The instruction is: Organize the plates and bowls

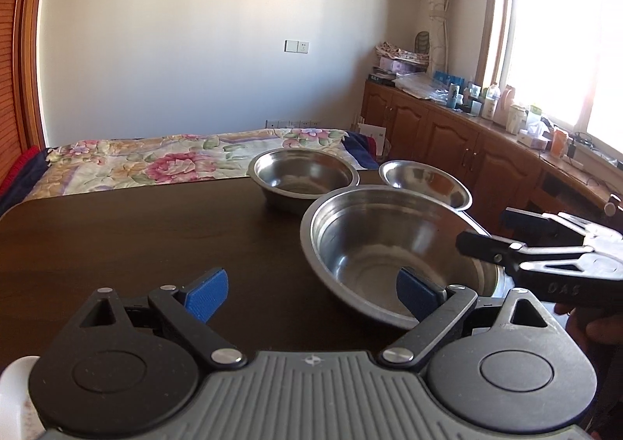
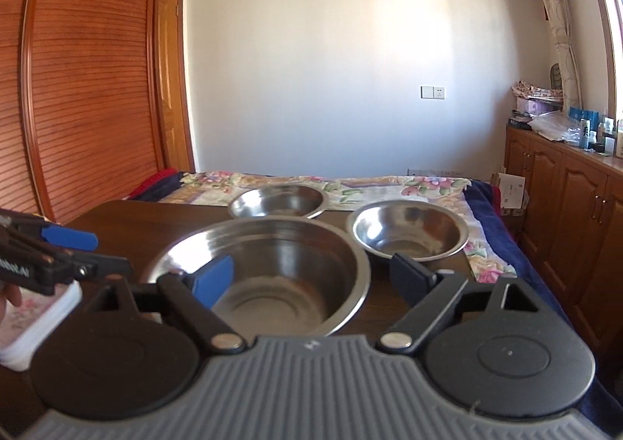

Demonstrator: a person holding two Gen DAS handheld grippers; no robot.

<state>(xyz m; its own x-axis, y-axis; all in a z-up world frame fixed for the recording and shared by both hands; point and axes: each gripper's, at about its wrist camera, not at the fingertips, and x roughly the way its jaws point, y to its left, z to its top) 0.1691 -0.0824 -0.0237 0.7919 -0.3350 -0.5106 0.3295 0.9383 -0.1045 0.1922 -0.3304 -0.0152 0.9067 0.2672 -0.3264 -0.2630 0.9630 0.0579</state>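
We held both grippers, left and right, jaws spread, beside the large steel bowl; bare dark wooden desk lay leftward.

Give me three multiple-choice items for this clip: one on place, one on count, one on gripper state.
1. Where is the largest steel bowl?
A. Nearest the grippers
B. On the bed
C. On the cabinet

2. How many steel bowls stand on the table?
A. One
B. Three
C. Five

3. How do the left gripper's jaws stand?
A. Shut on a bowl
B. Open, holding nothing
C. Shut on a cloth

Key: 1 A, the largest steel bowl sits closest on the table. 2 B, it plus the far bowl and the right bowl. 3 B, the left gripper has its pads spread.
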